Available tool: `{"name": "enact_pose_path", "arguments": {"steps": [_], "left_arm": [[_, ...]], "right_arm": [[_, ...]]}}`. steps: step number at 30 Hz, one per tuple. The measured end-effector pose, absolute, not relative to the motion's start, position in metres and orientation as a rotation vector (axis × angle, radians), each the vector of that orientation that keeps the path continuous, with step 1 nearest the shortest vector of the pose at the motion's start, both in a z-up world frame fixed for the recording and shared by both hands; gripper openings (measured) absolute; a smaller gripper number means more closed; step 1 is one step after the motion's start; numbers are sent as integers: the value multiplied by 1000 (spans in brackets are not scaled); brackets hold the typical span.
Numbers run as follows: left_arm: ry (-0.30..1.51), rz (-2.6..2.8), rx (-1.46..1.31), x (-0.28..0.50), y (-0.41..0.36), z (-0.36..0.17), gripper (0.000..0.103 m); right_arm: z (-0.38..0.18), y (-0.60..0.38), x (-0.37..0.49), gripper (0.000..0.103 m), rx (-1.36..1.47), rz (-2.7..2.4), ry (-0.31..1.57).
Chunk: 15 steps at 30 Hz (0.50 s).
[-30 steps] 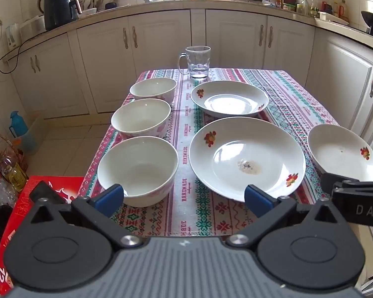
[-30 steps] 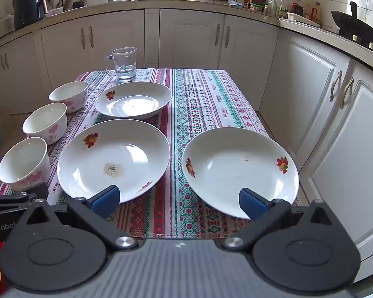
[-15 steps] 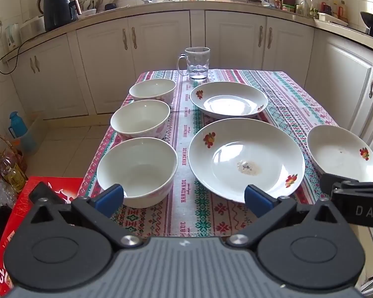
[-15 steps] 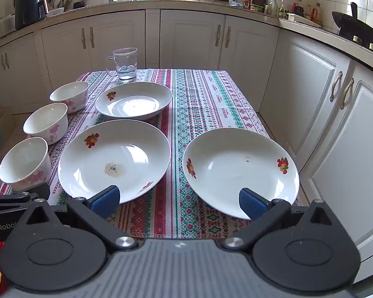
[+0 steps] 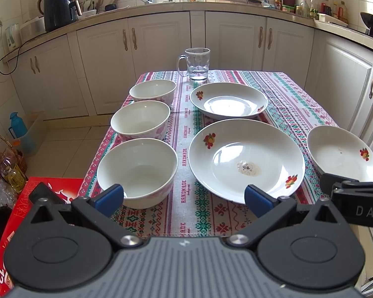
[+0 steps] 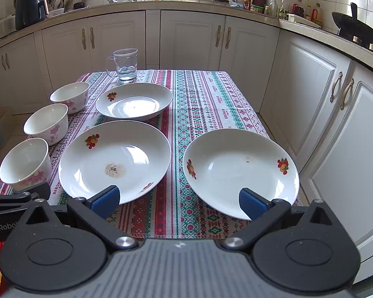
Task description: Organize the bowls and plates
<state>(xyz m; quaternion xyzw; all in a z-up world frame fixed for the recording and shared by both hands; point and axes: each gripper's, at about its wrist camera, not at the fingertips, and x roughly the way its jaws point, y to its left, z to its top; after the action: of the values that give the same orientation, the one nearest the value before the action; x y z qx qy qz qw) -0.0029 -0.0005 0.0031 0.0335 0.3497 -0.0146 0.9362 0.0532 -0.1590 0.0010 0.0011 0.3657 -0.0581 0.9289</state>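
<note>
Three white bowls stand in a row down the table's left side: near bowl [image 5: 136, 171], middle bowl [image 5: 140, 120], far bowl [image 5: 153, 92]. Three white flowered plates lie to their right: a large soiled plate [image 5: 246, 159] [image 6: 114, 159], a far plate [image 5: 228, 101] [image 6: 134, 101], and a right plate [image 6: 241, 171] [image 5: 340, 154]. My left gripper [image 5: 184, 198] is open and empty at the table's front edge, between the near bowl and the soiled plate. My right gripper [image 6: 179, 198] is open and empty at the front edge, between the soiled plate and the right plate.
A glass mug [image 5: 196, 64] stands at the far edge of the patterned tablecloth [image 5: 293, 99]. White cabinets [image 6: 323, 94] close in behind and on the right. A red box [image 5: 20, 213], bottles and a basket sit on the floor at left.
Both grippers have drifted very slightly; the view has barely shifted. No dish has moved, and both grippers stay open.
</note>
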Motion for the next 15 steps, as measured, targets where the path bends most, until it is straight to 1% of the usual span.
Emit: {"name": "enact_pose_path", "arguments": {"steps": [15], "left_arm": [[719, -31, 70, -2, 0, 3, 102]], "right_arm": [[1, -159, 53, 103, 2, -119, 748]]}}
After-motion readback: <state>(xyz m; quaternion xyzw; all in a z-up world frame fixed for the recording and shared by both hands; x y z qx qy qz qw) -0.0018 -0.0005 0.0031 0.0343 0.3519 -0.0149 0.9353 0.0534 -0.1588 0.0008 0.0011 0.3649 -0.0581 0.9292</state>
